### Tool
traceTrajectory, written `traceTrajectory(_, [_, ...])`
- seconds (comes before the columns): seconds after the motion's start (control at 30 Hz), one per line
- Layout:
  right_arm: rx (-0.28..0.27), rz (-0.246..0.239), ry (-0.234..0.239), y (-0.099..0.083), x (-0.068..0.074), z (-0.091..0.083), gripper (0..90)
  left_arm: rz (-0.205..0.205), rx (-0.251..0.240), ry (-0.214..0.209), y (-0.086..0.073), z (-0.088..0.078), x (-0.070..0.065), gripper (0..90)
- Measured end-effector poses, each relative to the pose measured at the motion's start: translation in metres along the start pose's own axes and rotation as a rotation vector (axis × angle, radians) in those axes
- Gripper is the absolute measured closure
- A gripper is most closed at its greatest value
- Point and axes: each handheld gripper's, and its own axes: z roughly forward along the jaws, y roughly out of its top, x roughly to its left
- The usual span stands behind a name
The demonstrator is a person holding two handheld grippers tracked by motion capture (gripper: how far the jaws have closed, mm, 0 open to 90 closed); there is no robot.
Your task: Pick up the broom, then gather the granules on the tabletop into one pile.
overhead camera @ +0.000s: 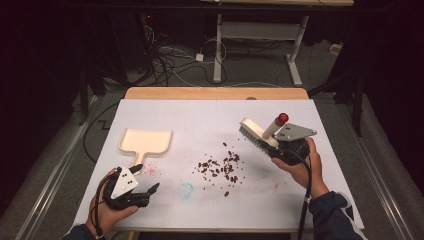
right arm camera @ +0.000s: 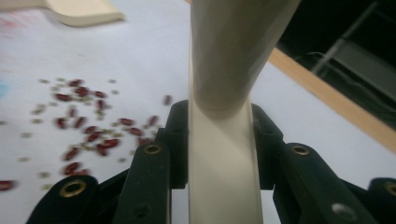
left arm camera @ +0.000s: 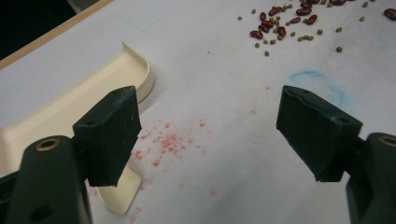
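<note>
Right gripper (overhead camera: pixel 278 146) clamped around brush (overhead camera: pixel 258 132)

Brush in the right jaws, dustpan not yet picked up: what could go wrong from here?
1. The dustpan lies loose; the left gripper is open near its handle, so a sweep now might just shove it away.
2. The beans are scattered wide, with small green ones among the red; a fast stroke could flick them off the table.
3. The right gripper grips the brush by its back, so it may twist under pressure.
</note>
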Motion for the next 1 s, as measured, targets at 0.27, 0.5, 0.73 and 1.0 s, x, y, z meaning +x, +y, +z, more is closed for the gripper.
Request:
traceTrajectory(0.27, [0.081,0.027,-0.09,-0.001,-0.018,0.043,66.9,0.011,0.027,-0.01,0.001,0.007,-0.002,20.7])
traceTrajectory(0.5, [0.133,0.033,-0.179,-0.006,-0.019,0.072,67.0,0.007,0.031,-0.011,0.0,0.006,-0.003,20.8])
traceTrajectory(0.73, [0.18,-0.023,-0.186,-0.002,0.002,0.092,67.0,0.029,0.042,-0.014,0.001,0.006,-0.006,20.8])
traceTrajectory(1.0, [0.156,-0.1,-0.059,0.007,0.044,0.098,66.7,0.04,0.043,-0.012,0.001,0.004,-0.007,20.7])
